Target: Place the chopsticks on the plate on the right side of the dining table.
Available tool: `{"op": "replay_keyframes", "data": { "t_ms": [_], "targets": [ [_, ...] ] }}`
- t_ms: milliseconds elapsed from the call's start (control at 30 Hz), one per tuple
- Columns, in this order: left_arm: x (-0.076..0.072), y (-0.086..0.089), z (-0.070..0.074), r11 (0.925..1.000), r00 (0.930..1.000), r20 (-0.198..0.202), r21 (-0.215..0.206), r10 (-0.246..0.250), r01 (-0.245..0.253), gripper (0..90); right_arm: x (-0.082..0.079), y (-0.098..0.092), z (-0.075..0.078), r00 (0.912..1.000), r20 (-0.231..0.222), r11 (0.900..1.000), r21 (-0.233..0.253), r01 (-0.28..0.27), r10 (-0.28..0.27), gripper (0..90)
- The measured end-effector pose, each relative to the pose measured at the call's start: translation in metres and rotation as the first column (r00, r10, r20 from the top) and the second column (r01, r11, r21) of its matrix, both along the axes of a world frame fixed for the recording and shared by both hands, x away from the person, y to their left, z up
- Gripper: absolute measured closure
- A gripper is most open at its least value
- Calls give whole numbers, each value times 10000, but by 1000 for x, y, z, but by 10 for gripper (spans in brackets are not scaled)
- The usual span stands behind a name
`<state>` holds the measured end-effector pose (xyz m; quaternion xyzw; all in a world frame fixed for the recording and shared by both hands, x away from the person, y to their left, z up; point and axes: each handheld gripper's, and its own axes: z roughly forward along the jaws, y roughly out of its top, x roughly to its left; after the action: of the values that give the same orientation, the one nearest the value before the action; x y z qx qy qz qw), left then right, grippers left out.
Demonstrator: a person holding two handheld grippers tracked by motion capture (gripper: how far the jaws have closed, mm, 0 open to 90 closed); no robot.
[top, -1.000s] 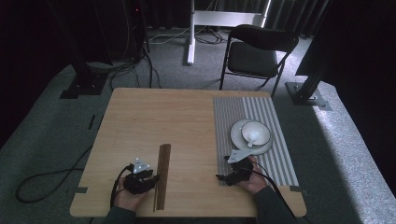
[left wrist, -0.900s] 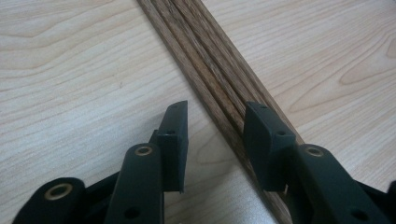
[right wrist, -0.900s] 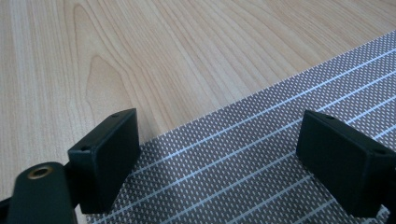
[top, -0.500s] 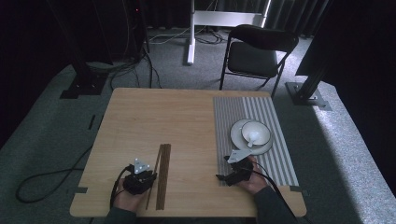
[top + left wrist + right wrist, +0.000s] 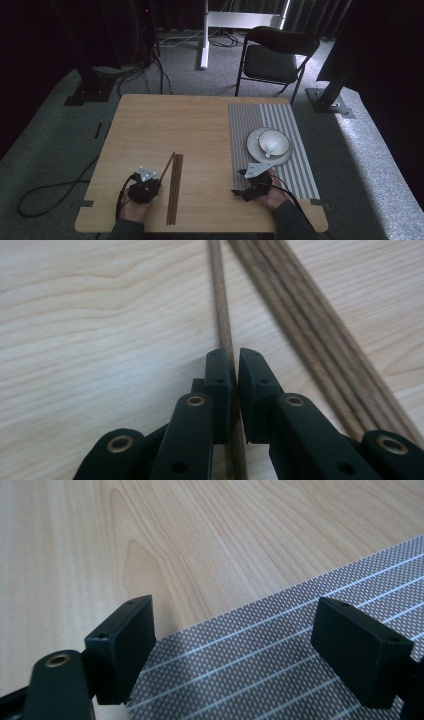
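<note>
In the high view, the left gripper [image 5: 152, 184] sits at the lower left of the table [image 5: 200, 125], near its front edge, with one chopstick [image 5: 166, 166] angled away from the bundle of chopsticks [image 5: 175, 187]; bare wood stretches across the frame's centre. In the left gripper view, the jaws are clamped on that single chopstick [image 5: 222, 325], the bundle [image 5: 310, 330] lying just right. In the right gripper view, the right gripper [image 5: 235, 645] has its jaws wide apart over the striped mat's [image 5: 280, 660] edge.

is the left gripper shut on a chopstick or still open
Shut: the left gripper has its fingers clamped on one chopstick, apart from the bundle.
</note>
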<state>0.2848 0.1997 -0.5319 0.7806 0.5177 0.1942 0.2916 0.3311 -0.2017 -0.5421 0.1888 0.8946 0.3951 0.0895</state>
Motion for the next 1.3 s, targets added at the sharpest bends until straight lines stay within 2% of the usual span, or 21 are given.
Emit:
{"op": "replay_keyframes", "data": {
  "t_ms": [100,267,333,500,767,867,1033,1300],
  "targets": [
    [4,4,0,9999,10000,-16,-99,42,-42,840,-2,-6,3,9999,91,9999,153,59,-61,171],
    [10,10,0,9989,9998,-176,-459,49,-57,837,-3,-17,2,9998,-55,9995,248,173,-171,171],
    [12,12,0,9987,9998,-198,-502,55,-65,831,-4,-25,1,9993,-248,9992,280,302,-295,171],
    [20,13,0,9998,9999,-130,-196,4,-6,842,-9,-34,-2,9990,-242,9992,49,389,-388,170],
    [30,10,1,9999,9999,-167,-156,-40,38,851,-9,-37,-3,9981,-80,9980,121,613,-612,170],
    [33,9,2,9999,9999,-87,-162,-59,58,851,-9,-36,-4,9980,-80,9980,93,621,-621,170],
    [36,6,11,9998,9993,340,-138,-155,160,851,-9,-34,-6,9976,-75,9977,-3,685,-685,170],
    [41,-1,17,9994,9982,525,-133,-299,307,851,-8,-35,-6,9975,-113,9976,52,697,-696,171]
  ]
}}
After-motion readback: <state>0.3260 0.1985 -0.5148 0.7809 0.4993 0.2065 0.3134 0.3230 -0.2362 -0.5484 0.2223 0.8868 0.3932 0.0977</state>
